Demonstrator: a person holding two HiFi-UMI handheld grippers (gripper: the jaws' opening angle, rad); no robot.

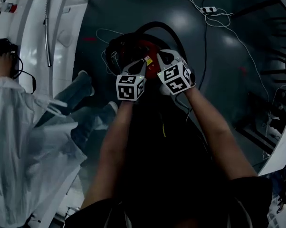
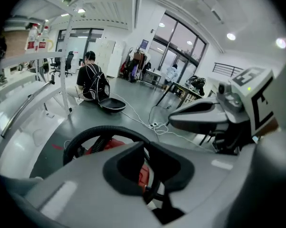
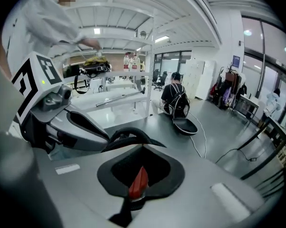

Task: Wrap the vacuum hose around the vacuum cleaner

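Item, far left: we record a person in a white coat and blue jeans, standing beside a white surface on which a metal rod lies.

Item, centre: the vacuum cleaner, red-bodied, sits on the dark grey floor straight ahead of the wearer, just beyond both tools. We note the vacuum hose, black and ribbed, arching in a loop over the cleaner's far side.

Item, left gripper: above the near left of the cleaner, pointing down at it. We find its jaws drawn together. Red casing and a dark strand show through the hollow between them, and we cannot tell whether that strand is pinched.

Item, right gripper: just beside the left one, over the near right of the cleaner. Its jaws are closed with nothing gripped, and a sliver of red casing shows through the hollow.

Item, right: a white power strip with a thin white cable trailing across the floor, well apart from the cleaner.

Item, background: a seated person with a backpack, and a black dish-shaped thing on the floor beside them.
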